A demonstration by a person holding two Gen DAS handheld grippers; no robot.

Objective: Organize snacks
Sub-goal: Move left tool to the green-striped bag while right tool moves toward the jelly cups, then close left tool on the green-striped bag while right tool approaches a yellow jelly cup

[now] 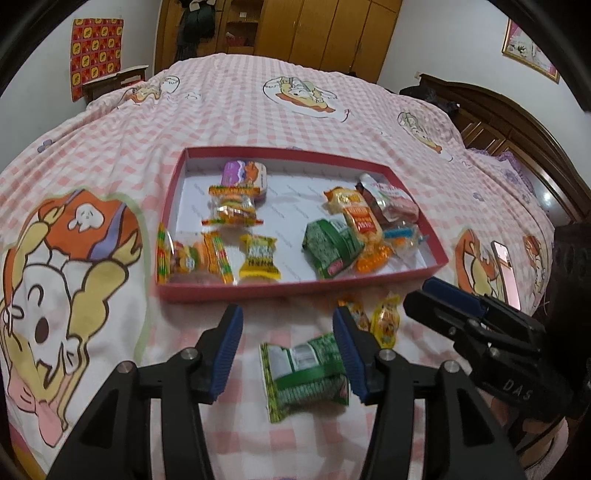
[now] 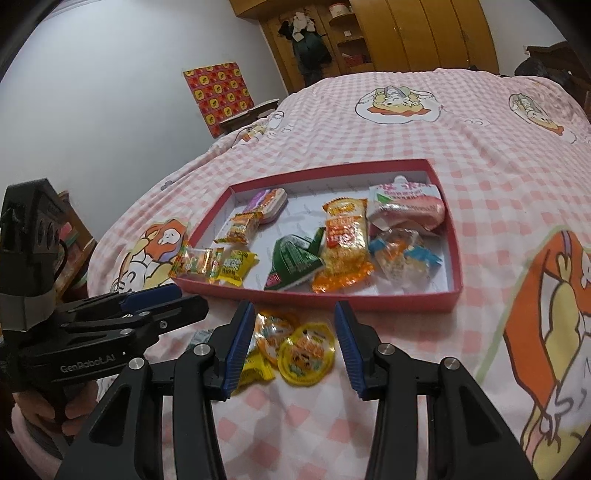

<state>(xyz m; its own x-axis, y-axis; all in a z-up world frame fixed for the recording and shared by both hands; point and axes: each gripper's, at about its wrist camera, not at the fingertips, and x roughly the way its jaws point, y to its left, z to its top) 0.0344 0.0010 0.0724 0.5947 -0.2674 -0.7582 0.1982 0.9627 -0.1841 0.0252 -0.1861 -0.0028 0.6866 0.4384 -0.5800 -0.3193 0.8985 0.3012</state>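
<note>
A shallow red box [image 1: 207, 293] [image 2: 406, 299] lies on the bed and holds several snack packs, among them a green pack [image 1: 330, 247] [image 2: 293, 260]. My left gripper [image 1: 288, 325] is open over a loose green snack pack [image 1: 306, 374] on the bedspread; the pack lies between and below its fingers, close to the right finger. My right gripper [image 2: 295, 319] is open above two round yellow jelly cups [image 2: 304, 352] and a yellow packet [image 2: 255, 367]. The jelly cups also show in the left wrist view [image 1: 386, 323]. The right gripper is seen from the left wrist view [image 1: 443, 302], the left from the right wrist view [image 2: 162, 301].
The pink checked bedspread [image 1: 295, 110] with cartoon prints covers the whole bed. A phone [image 1: 506, 266] lies on the bed at the right. A dark wooden headboard [image 1: 517, 122] stands at the right, a wooden wardrobe [image 1: 314, 33] behind the bed.
</note>
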